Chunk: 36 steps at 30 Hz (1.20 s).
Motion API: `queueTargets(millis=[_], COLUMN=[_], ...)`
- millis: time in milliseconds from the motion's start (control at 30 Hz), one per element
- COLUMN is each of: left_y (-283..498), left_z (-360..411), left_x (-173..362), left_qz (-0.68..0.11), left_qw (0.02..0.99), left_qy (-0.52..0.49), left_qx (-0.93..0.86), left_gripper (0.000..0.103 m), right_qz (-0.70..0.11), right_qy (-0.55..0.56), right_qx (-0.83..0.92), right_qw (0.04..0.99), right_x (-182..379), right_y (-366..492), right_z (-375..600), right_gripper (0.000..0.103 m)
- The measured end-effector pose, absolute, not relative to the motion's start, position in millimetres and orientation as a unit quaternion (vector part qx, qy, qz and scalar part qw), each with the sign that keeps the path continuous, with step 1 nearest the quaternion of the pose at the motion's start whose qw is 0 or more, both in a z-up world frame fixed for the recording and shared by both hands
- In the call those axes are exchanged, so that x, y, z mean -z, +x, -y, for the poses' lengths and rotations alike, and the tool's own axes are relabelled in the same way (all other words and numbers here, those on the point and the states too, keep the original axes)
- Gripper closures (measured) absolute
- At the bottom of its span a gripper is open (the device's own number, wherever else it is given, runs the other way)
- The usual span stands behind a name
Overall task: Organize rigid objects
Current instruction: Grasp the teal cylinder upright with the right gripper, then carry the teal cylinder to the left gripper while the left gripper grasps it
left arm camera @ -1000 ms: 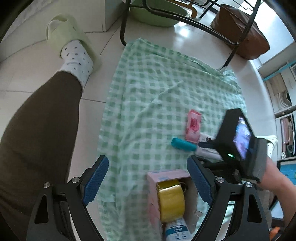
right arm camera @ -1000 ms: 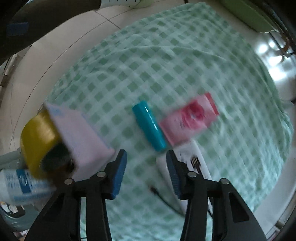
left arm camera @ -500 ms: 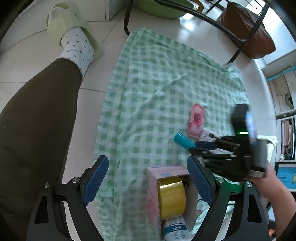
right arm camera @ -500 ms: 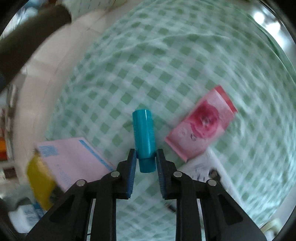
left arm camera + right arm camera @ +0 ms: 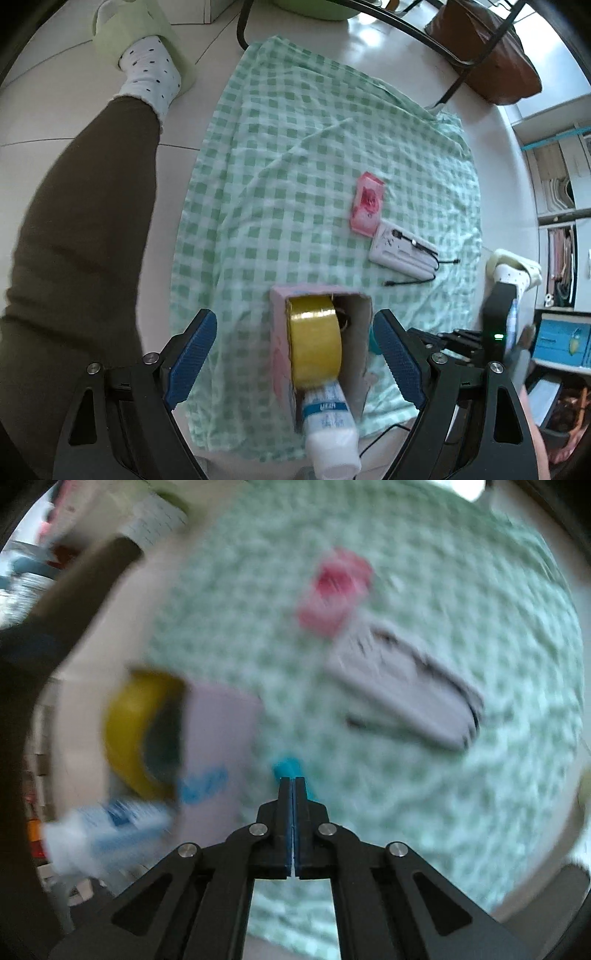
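The right tool (image 5: 293, 781) is clenched, jaws nearly meeting, with the teal tube (image 5: 286, 766) at its tips, probably pinched and bound for the pink box (image 5: 280, 306) between the left tool's (image 5: 295, 354) spread, empty jaws. Next: drop it beside the yellow tape roll (image 5: 314, 343). The bottle's (image 5: 328, 413) blue label is unreadable.

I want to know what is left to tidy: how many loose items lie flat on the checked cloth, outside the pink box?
2: a pink packet mid-cloth, and a white power strip with its black cable, touching the packet's near corner. Others may hide behind the pink box.
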<state>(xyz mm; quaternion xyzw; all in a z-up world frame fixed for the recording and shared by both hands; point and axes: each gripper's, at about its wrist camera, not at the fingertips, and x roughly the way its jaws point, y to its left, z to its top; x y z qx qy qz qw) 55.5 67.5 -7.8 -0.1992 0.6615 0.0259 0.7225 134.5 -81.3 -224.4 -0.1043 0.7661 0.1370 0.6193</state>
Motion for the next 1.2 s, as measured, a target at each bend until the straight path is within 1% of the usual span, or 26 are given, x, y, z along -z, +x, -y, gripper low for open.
queueTargets(millis=[33,67,100,133,167,200,233,367,400,433,533,600,667,800,900,1033,1200], left_y=[52,49,47,47,47,47,47,47,48,47,48,49,51,52,51,49,48], left_z=[-66,-65,-63,-60,-57,-55,-53,-48,-47,-45,-42,-41,-41,-36,-29,-12,-4], left_x=[7,5,4,2,1,-1,-3,-6,-6,-6,-6,-5,-4,-4,-6,-11,-16], left_qz=[-0.663,-0.665,-0.667,-0.669,-0.670,-0.672,-0.673,-0.677,-0.679,-0.679,-0.683,-0.685,-0.683,-0.681,-0.679,-0.677,-0.671], left_qw=[0.721,0.721,0.721,0.721,0.721,0.721,0.721,0.722,0.721,0.722,0.717,0.712,0.709,0.699,0.701,0.710,0.715], left_qy=[-0.197,-0.194,-0.188,-0.180,-0.172,-0.165,-0.162,-0.145,-0.137,-0.133,-0.137,-0.156,-0.176,-0.217,-0.213,-0.185,-0.182], left_qx=[-0.025,-0.025,-0.024,-0.024,-0.023,-0.023,-0.021,-0.018,-0.019,-0.020,-0.016,-0.007,0.001,0.028,0.047,0.066,0.067], left_gripper=[0.017,0.017,0.017,0.017,0.017,0.017,0.017,0.017,0.017,0.017,0.017,0.017,0.017,0.017,0.017,0.017,0.017], right_qz=[-0.770,-0.774,-0.777,-0.777,-0.774,-0.768,-0.764,-0.768,-0.769,-0.771,-0.768,-0.751,-0.727,-0.649,-0.615,-0.594,-0.573], right_qy=[-0.105,-0.108,-0.117,-0.126,-0.133,-0.136,-0.138,-0.146,-0.146,-0.140,-0.054,0.014,0.061,0.199,0.231,0.245,0.251], right_qx=[-0.129,-0.124,-0.116,-0.110,-0.106,-0.108,-0.110,-0.097,-0.090,-0.085,-0.085,-0.093,-0.095,-0.135,-0.165,-0.203,-0.233], right_qw=[0.616,0.612,0.607,0.607,0.610,0.616,0.620,0.616,0.615,0.615,0.633,0.653,0.677,0.721,0.736,0.739,0.744], right_x=[228,232,238,242,244,247,249,276,282,286,280,262,239,189,166,154,140], right_y=[128,122,118,116,115,115,116,115,114,114,111,107,106,105,96,90,75], right_z=[82,82,79,75,70,63,58,47,49,51,69,83,93,101,86,64,46], right_gripper=[0.088,0.083,0.075,0.069,0.066,0.061,0.058,0.058,0.065,0.077,0.078,0.078,0.078,0.078,0.078,0.078,0.078])
